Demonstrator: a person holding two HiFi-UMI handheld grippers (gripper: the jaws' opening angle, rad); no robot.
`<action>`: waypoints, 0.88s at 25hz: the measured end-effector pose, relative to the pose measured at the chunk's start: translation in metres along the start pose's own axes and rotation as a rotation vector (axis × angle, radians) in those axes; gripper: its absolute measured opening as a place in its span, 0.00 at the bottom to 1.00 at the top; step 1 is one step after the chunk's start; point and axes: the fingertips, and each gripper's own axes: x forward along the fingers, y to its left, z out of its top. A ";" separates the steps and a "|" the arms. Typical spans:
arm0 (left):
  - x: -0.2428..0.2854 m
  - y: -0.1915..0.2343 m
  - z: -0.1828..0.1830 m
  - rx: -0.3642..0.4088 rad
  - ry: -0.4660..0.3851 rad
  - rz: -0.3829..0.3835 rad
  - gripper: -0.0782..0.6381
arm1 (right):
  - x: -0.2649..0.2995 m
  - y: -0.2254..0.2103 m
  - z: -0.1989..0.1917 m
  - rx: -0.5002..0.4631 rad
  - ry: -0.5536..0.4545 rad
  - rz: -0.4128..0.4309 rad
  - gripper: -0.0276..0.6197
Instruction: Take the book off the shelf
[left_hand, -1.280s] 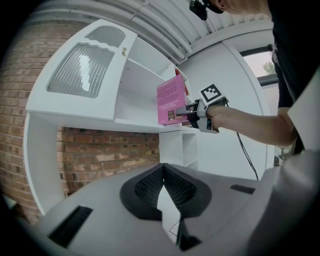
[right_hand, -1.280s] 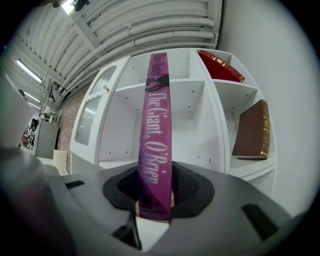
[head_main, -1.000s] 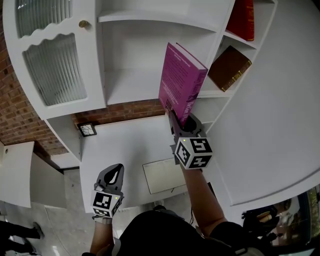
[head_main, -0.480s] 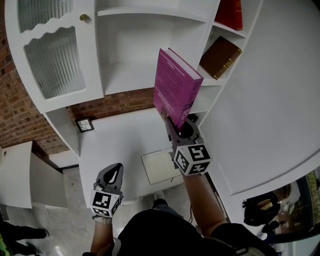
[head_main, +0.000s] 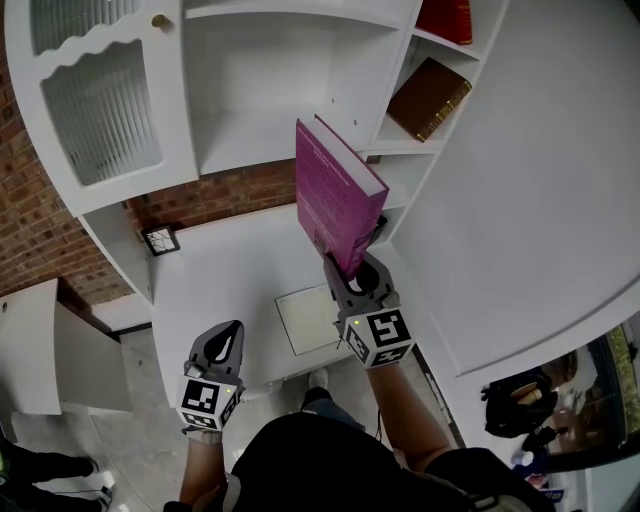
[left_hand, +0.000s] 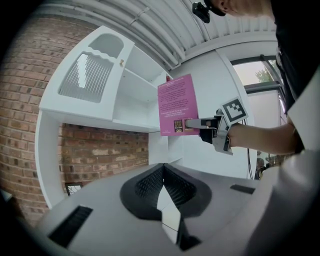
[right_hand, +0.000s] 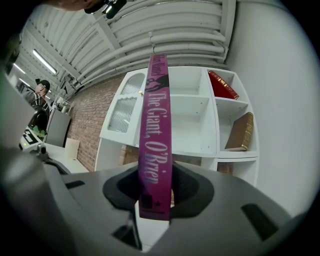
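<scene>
A: Entry: right gripper (head_main: 350, 268), state?

B: Clamped on the magenta book (head_main: 335, 195) at its lower corner, one pad on each cover. The right gripper view has the spine standing between the jaws. The title reads "The Giant, O'Brien".

A: Book location?

B: Off the shelf. It is held upright in the air, in front of the white shelf unit (head_main: 300, 90) and above the white counter (head_main: 220, 280), touching neither.

A: Left gripper (head_main: 232, 330)?

B: Jaws together, nothing in them. It sits low at the counter's near edge, well apart from the book.

A: Surroundings?

B: In the right-hand compartments a brown book (head_main: 428, 97) leans tilted, with a red book (head_main: 445, 18) in the compartment above. On the left is a ribbed glass door (head_main: 100, 110) with a brass knob (head_main: 158, 20). A brick wall (head_main: 215, 193) backs the counter. On the counter lie a pale flat sheet (head_main: 308, 320), near the right gripper, and a small framed picture (head_main: 160, 240) at the back left.

A: Anything in the way?

B: The shelf's upright divider stands directly behind the book's top edge. The brown book is well to its right.
</scene>
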 end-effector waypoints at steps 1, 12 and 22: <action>0.000 -0.002 0.000 -0.001 -0.002 -0.004 0.12 | -0.004 0.001 -0.003 0.000 0.000 0.003 0.26; 0.012 -0.022 0.005 -0.007 -0.013 -0.008 0.12 | -0.043 -0.003 -0.043 -0.057 0.027 0.047 0.25; 0.055 -0.052 0.018 0.012 -0.008 -0.018 0.12 | -0.076 -0.043 -0.076 -0.046 0.073 0.065 0.25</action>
